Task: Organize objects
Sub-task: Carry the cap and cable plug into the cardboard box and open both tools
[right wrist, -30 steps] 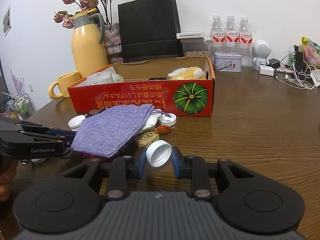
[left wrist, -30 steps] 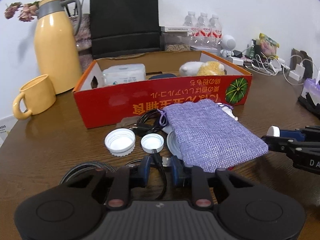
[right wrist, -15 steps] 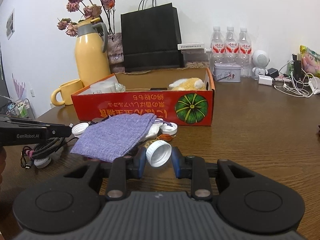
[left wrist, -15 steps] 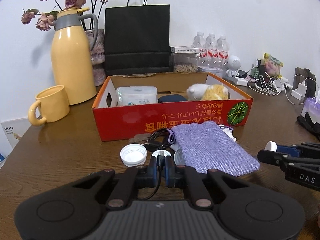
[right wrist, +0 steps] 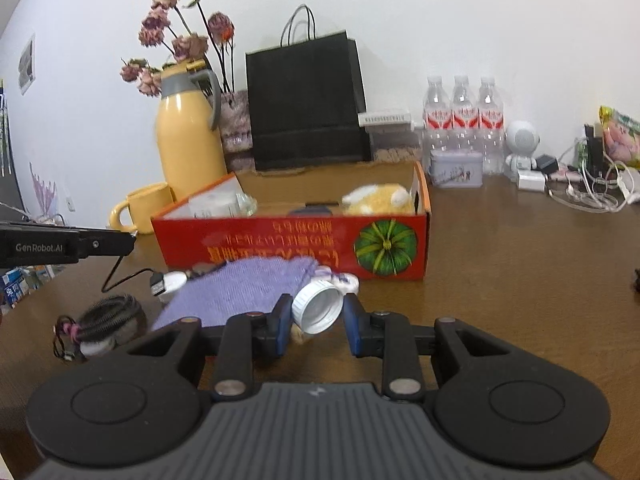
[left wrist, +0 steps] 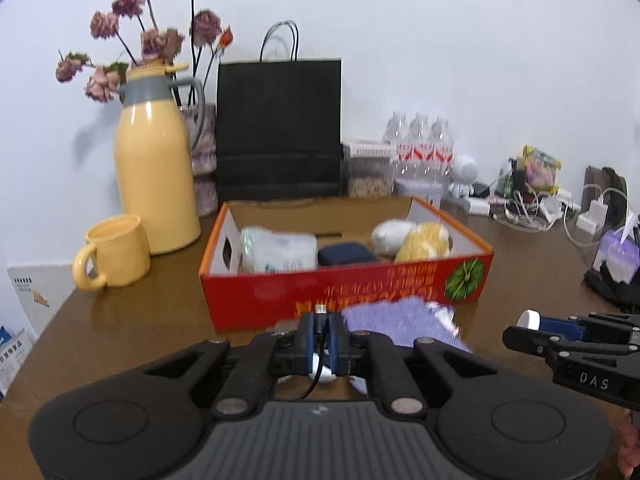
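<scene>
- Left gripper: jaws nearly together, pinching a black cable just behind its plug; the plug tip stuck up above the pads, low centre of the left wrist view.
- In the right wrist view the cable hung slack from that gripper at the left edge, ending in a white USB plug lying by the purple pouch. A coiled bundle sat lower left; whether it is part of the same cable I could not tell.
- Right gripper: jaws partly closed on a white bottle cap, tilted with its open side toward the camera, held clear of the table.
- Red box, centre of both views, already held a wipes pack, a dark case and a plush toy. Front right of its interior looked free.
- Judged step: carry both items into the box.
- Advice for the cable: lift high enough for the trailing end to clear the box's front wall, move slowly so the slack does not drag the pouch or loose caps, lower it in before letting go.
- Advice for the cap: the grip looked off-centre; keep it level and release low inside the box.
</scene>
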Tool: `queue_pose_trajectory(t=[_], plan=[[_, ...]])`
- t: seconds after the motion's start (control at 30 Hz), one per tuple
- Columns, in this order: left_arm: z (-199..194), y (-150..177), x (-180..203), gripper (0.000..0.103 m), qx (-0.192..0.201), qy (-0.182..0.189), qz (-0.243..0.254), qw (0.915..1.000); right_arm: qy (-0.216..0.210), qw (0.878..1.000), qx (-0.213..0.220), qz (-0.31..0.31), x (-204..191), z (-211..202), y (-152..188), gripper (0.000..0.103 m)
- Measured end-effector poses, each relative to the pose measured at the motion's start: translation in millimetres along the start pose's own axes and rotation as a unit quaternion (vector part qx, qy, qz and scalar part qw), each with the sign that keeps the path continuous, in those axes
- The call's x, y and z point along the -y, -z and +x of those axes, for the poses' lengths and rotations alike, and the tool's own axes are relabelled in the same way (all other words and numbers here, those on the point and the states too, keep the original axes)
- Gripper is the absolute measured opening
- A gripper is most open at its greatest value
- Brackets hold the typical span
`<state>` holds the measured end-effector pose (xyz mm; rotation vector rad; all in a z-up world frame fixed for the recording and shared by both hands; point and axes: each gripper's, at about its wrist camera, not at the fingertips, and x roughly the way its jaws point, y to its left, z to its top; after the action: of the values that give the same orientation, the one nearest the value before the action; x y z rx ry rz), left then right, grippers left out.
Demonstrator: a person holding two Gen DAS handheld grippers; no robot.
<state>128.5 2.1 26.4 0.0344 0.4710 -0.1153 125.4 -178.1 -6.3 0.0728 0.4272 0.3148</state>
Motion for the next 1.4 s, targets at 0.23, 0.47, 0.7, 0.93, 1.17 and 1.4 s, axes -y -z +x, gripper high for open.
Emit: queue_pose_trajectory(t=[0.23,0.47,0.7,0.93,1.17,1.4], plan=[[-2.2,-27.2,5.9,0.006,0.029,0.001,0.003,0.9996,-0.011,1.0,0.021,-0.013,-6.0,3.1,-24.5,0.028],[11.8,-59.2,14.5,0.006,0.057,0.01,0.0,0.9983,-0.02,0.999,0.038,-0.027,-11.3,21.2,-55.0,0.028],[49.9,-83.5,22.2,0.006,0.06,0.014,-0.009,0.998,-0.019,0.998,0.047,-0.04,-10.9,55.0,-86.6,0.028],[102.2,-96.0,21.9,0.006,0.044,0.006,-0.021,0.9988,-0.014,0.999,0.033,-0.038,0.3,103.0,-105.4,0.028],[148.7,-101.7,7.8,0.006,0.024,-0.006,-0.036,0.999,-0.017,0.999,0.009,-0.037,7.1,149.4,-109.2,0.028],[169.1,-100.5,-1.4,0.006,0.006,-0.019,-0.041,0.999,-0.015,0.999,-0.008,-0.042,10.1,168.6,-107.7,0.028]])
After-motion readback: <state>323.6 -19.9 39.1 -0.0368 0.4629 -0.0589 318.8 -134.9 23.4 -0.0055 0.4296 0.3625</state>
